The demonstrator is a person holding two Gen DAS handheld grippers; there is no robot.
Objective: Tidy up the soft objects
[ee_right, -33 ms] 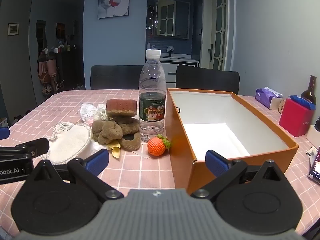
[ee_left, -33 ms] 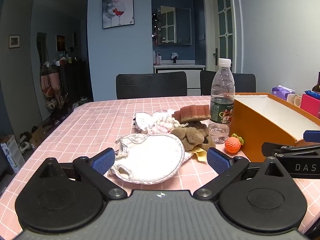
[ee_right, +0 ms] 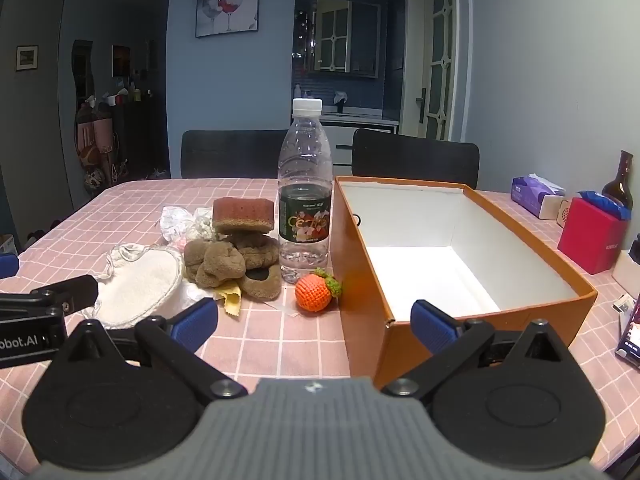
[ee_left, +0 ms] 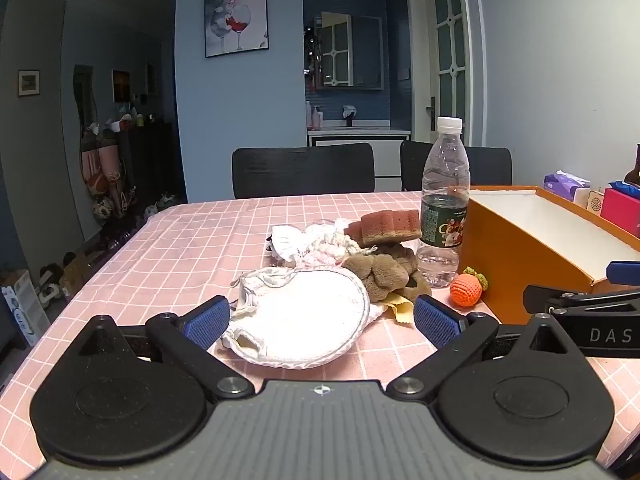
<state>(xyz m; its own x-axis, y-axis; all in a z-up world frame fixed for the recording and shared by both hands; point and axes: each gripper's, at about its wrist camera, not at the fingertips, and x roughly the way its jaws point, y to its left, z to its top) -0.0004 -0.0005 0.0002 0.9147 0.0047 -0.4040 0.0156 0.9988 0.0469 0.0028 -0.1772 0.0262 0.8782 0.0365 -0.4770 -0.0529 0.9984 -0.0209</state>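
Left gripper: fingers spread wide, nothing between the pads, held low over the pink checked tabletop. The white round cloth pad lies directly ahead of and between the two blue fingertips, not touched by either.

Right gripper: fingers likewise wide and empty. Its right fingertip stands before the near corner of the orange box; its left fingertip is just beside the cloth pad's edge.

Positions relative to the orange box, which is open-topped and white inside:
- Orange crocheted fruit with green leaf, on the tabletop just beside the box's left wall.
- Clear water bottle, upright, capped, just behind the fruit and near the same wall.
- Brown plush pile left of the bottle, with a reddish-brown sponge resting on top and a yellow scrap at its near edge.
- White-and-pink knitted bundle further left, behind the cloth pad.
- Red box, tissue pack and dark bottle to the box's right.

Black chairs stand at the far tabletop edge.
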